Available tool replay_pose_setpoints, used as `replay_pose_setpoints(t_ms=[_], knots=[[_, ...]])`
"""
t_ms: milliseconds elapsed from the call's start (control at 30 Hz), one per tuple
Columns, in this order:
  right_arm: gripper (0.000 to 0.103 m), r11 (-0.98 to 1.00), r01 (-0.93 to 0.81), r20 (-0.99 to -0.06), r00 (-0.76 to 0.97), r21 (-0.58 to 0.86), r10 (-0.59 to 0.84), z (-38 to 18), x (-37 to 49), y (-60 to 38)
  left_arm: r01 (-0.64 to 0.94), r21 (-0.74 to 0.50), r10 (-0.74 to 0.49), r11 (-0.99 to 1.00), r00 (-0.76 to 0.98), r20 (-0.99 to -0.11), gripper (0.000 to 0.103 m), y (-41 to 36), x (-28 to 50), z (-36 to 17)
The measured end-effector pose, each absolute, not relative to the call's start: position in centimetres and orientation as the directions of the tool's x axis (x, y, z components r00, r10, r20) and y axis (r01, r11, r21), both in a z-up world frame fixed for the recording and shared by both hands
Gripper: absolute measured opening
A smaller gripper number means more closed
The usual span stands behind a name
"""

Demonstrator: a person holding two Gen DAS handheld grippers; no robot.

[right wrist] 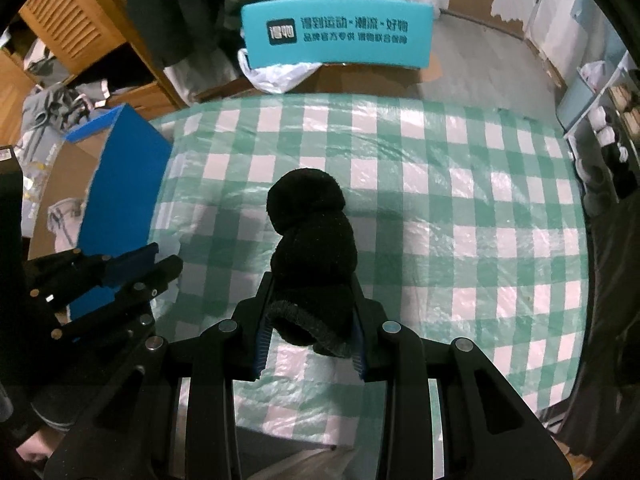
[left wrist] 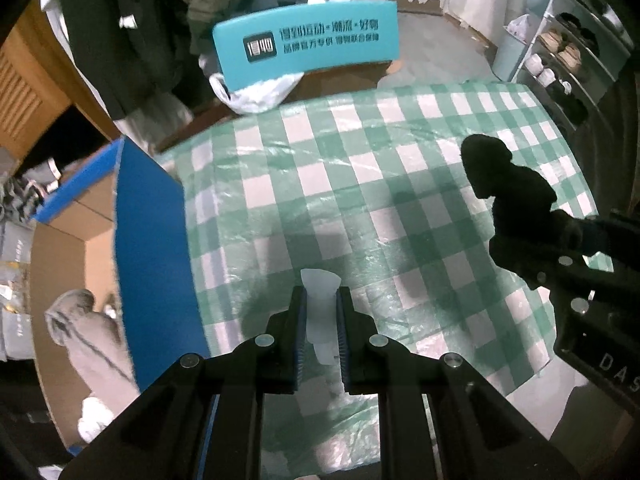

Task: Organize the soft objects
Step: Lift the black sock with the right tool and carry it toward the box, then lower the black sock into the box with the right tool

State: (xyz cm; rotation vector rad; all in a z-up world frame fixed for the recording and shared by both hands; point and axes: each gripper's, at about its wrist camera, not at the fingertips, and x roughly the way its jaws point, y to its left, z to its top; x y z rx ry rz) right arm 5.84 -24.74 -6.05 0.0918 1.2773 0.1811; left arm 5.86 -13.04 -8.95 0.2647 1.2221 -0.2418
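My left gripper (left wrist: 321, 294) is shut on a small pale white soft piece (left wrist: 320, 280), held above the green-and-white checked table (left wrist: 360, 160). A black knitted sock (right wrist: 312, 240) bulges up between the pads of my right gripper (right wrist: 312, 284), which is shut on it over the table (right wrist: 460, 208). In the left wrist view the sock (left wrist: 504, 176) and right gripper (left wrist: 520, 236) hang at the right. The left gripper (right wrist: 166, 258) shows at the left of the right wrist view. An open cardboard box with a blue wall (left wrist: 152, 240) stands left of the table and holds a grey garment (left wrist: 88, 344).
A teal chair back with printed text (left wrist: 304, 44) and a white plastic bag (left wrist: 256, 92) stand beyond the table's far edge. Dark coats (left wrist: 120, 20) hang at the back left by a wooden cabinet (right wrist: 72, 28). A shoe rack (left wrist: 560, 60) is at the right.
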Motion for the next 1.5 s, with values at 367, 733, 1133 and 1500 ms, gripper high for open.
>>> replay_pose_setpoints(t_ms=[367,733,1133,1500], knots=[[0.031,0.975,-0.140,-0.921,0.330,0.170,0.208,-2.9,4.3,-23.2,0.343,0.093,-0.051,0.935,0.389,-0.920,0.014,-12.2,4.0,-5.7],[0.031,0.963,-0.189,-0.907,0.341,0.193,0.249,-1.8,3.6,-21.3,0.320,0.120,-0.031,0.940,0.431,-0.902,0.014,-10.2,3.4,-4.3],[0.031,0.949,-0.238,-0.899,0.337,0.207,0.281,-1.0,3.9,-18.0,0.264,0.100,-0.026,0.959,0.436,-0.900,0.014,-6.8,3.6,-4.0],[0.031,0.929,-0.296,-0.893,0.322,0.221,0.315,-0.6,4.7,-13.6,0.200,0.087,-0.014,0.976,0.455,-0.890,0.014,-2.7,3.8,-3.3]])
